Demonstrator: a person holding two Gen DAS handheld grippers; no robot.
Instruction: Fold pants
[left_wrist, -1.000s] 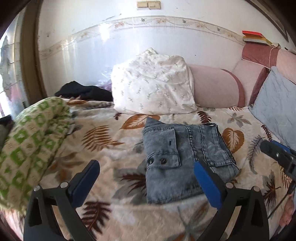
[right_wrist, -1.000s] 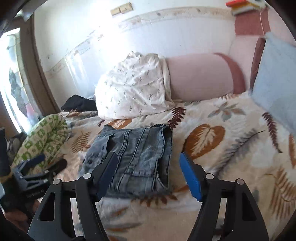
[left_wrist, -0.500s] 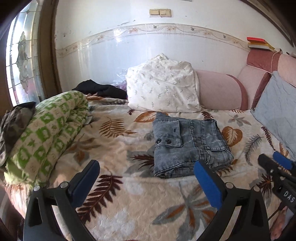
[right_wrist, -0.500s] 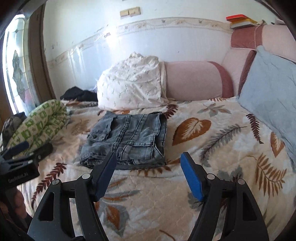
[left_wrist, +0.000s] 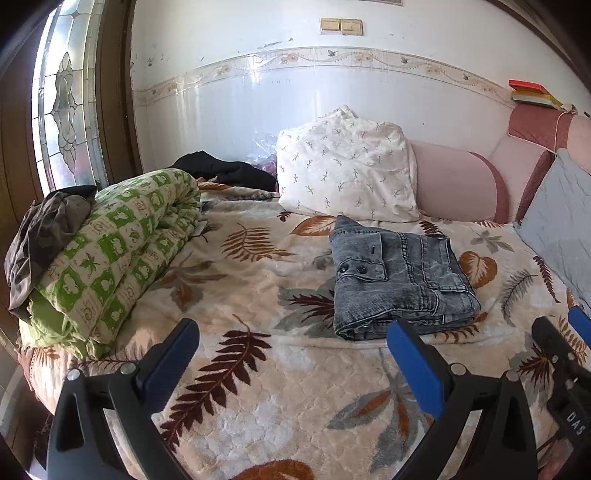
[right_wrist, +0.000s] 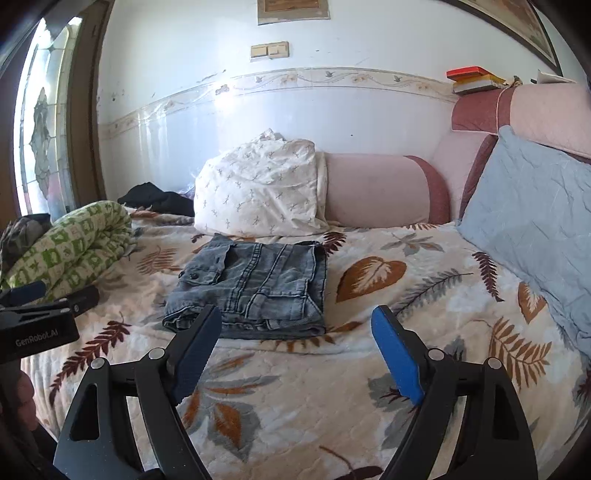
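Grey denim pants (left_wrist: 399, 280) lie folded into a compact rectangle on the leaf-patterned bedspread (left_wrist: 280, 398), in front of the pillows. They also show in the right wrist view (right_wrist: 255, 288). My left gripper (left_wrist: 291, 354) is open and empty, held back from the pants over the front of the bed. My right gripper (right_wrist: 295, 343) is open and empty, also pulled back, with the pants beyond its fingertips. Neither gripper touches the pants.
A rolled green-and-white quilt (left_wrist: 110, 254) lies at the left with dark clothes on it. A white patterned pillow (left_wrist: 347, 173), a pink bolster (left_wrist: 454, 184) and a blue-grey pillow (right_wrist: 535, 218) line the back and right. Black clothing (left_wrist: 221, 170) lies by the wall.
Both grippers have drawn back and away from the folded pants, which now look smaller and farther off. The pants have not moved. Both grippers stay open.
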